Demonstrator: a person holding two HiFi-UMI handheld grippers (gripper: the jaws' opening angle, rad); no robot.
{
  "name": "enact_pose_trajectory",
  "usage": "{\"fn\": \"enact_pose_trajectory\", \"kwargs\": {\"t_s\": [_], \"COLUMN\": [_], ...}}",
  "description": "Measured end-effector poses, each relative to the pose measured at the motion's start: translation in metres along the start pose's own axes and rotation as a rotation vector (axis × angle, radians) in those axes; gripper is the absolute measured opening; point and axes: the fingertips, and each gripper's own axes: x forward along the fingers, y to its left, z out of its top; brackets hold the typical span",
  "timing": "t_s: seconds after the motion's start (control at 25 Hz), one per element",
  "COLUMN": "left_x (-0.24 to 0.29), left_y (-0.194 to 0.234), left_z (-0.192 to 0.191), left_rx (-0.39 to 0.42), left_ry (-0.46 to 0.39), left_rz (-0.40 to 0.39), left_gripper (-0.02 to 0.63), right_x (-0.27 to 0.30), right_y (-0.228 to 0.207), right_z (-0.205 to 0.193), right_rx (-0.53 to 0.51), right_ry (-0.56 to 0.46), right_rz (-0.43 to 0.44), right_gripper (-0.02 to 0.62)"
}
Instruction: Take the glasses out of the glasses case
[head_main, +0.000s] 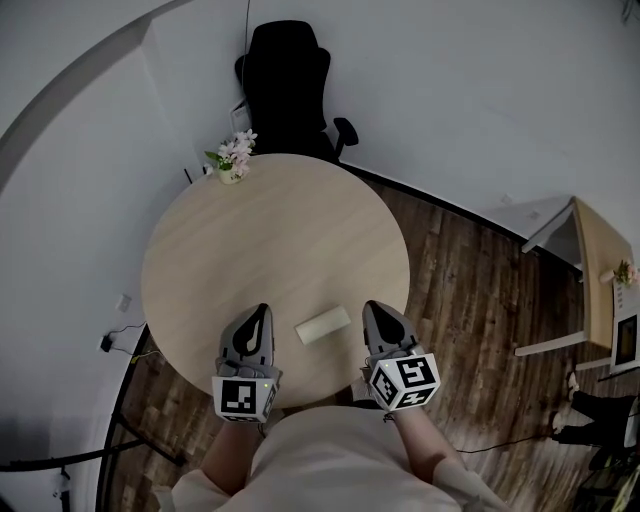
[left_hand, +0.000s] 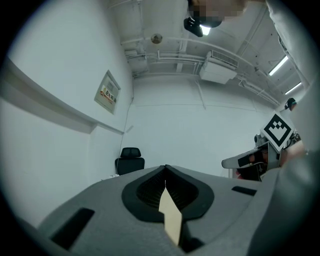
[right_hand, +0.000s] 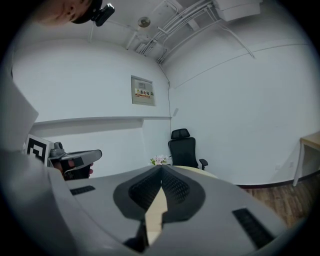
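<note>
- Wooden floor (head_main: 470, 290) of dark planks lies around everything.
- Pale round table (head_main: 270, 240) fills the middle of the head view.
- Black office chair (head_main: 290, 80) stands beyond the table's 12 o'clock edge, against the white wall.
- Side desk (head_main: 595, 270) with a light top stands well apart, out at the table's 3 o'clock.
- Left gripper (head_main: 263, 310) hangs over the table's 6 o'clock rim. Its jaws are pressed together tip to tip, with nothing between them.
- Right gripper (head_main: 375, 305) is over the rim at about 5 o'clock. Its jaws are likewise closed on nothing.
- Glasses case (head_main: 323, 325), a pale oblong, lies on the table between the two grippers. The left one is at its 9 o'clock and the right at its 3 o'clock, and neither touches it. It looks closed, though it is too small to be sure.
- Potted flowers (head_main: 233, 157), pink and white, sit at the table's 11 o'clock rim.
</note>
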Motion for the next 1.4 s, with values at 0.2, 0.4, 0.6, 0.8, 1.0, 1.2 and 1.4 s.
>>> {"fn": "enact_pose_trajectory", "kwargs": {"t_s": [0.2, 0.4, 0.6, 0.8, 1.0, 1.2, 1.4], "left_x": [0.009, 0.011, 0.01, 0.009, 0.007, 0.007, 0.005], "left_y": [-0.009, -0.018, -0.024, -0.028, -0.036, -0.04, -0.042], "left_z": [-0.011, -0.023, -0.034, -0.052, -0.065, -0.077, -0.082], "left_rx": [-0.008, -0.02, -0.027, -0.037, -0.037, -0.058, -0.063], "left_ry": [0.027, 0.057, 0.091, 0.135, 0.173, 0.199, 0.218], "left_rz": [-0.001, 0.009, 0.025, 0.03, 0.04, 0.06, 0.086], "left_gripper": [0.009, 0.009, 0.009, 0.009, 0.009, 0.009, 0.009], "right_x": [0.002, 0.002, 0.004, 0.008, 0.009, 0.01, 0.012], "right_y": [-0.011, -0.021, -0.027, -0.033, -0.041, -0.044, -0.045], "right_z": [-0.01, -0.021, -0.034, -0.048, -0.059, -0.068, -0.073], "right_rx": [-0.01, 0.003, 0.015, 0.024, 0.025, 0.028, 0.032], "right_ry": [0.033, 0.058, 0.091, 0.127, 0.152, 0.174, 0.189], "right_rz": [0.007, 0.017, 0.035, 0.05, 0.064, 0.084, 0.11], "right_gripper": [0.013, 0.014, 0.014, 0.014, 0.013, 0.014, 0.014]}}
